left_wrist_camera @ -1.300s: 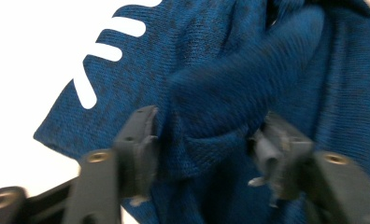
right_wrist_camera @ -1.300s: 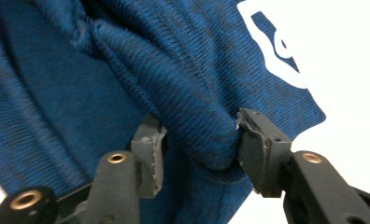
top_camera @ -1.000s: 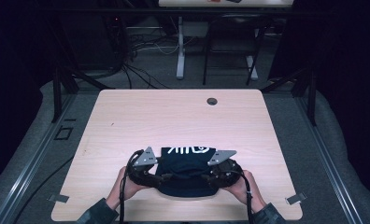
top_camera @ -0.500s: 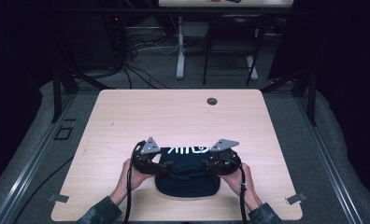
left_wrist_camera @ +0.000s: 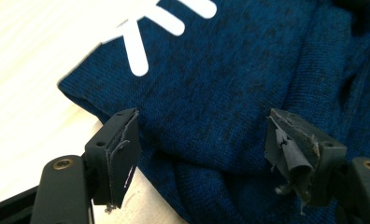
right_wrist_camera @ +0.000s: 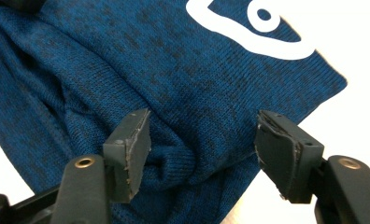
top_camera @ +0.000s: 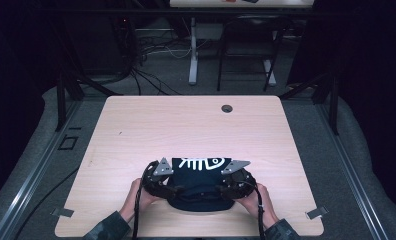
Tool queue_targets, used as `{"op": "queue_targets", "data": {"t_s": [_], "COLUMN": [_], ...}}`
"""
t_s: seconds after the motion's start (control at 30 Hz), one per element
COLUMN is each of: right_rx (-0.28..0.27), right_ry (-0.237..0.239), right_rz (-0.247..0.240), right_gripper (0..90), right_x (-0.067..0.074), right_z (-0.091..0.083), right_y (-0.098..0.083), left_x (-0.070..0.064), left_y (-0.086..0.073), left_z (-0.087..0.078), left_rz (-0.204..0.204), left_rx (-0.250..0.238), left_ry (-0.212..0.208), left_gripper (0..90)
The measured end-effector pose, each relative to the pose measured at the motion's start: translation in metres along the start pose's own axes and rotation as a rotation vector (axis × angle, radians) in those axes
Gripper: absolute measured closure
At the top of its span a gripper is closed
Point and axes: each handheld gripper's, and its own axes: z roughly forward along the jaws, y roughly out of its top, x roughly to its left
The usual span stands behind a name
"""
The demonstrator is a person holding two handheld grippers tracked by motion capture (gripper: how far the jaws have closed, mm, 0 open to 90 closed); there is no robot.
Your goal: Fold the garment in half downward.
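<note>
At near edge of surface [top_camera: 136, 125], both tongs, left [left_wrist_camera: 206, 149] & right [right_wrist_camera: 204, 149], now wide open over folded blue garment [top_camera: 201, 182] — released, fold prob. done.

Sweater [top_camera: 200, 186] near edge hidden under both grippers in high view; its white print [left_wrist_camera: 150, 32] cut off by the frame top in the left gripper view; small dark spot [top_camera: 227, 108] on table, possibly a hole, too small to tell.

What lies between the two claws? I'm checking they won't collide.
The folded dark blue garment with its white fish-skeleton print spans the gap between left claw and right claw, in the high view.
</note>
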Motion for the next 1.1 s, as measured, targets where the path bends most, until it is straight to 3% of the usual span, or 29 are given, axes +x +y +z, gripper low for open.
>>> {"op": "queue_targets", "data": {"t_s": [0.3,0.73,1.0,1.1], "right_rx": [0.020,-0.005,-0.002,-0.014], "right_ry": [0.033,0.077,0.028,0.013], "right_rz": [-0.006,0.050,0.041,0.040], "right_gripper": [27.8,17.8,10.8,9.0], "right_x": [0.000,-0.007,-0.006,-0.005], "right_z": [0.007,0.014,0.012,0.010], "right_y": [-0.009,-0.020,-0.018,-0.017], "left_x": [-0.003,0.002,0.001,0.000], "left_y": [-0.006,-0.012,-0.010,-0.007], "left_z": [0.005,0.009,0.005,-0.001], "left_rz": [0.016,0.011,0.017,0.022], "left_rx": [0.025,0.022,0.009,-0.007], "left_ry": [0.005,-0.003,0.010,0.021], "left_gripper": [23.8,18.5,13.8,8.2]}}
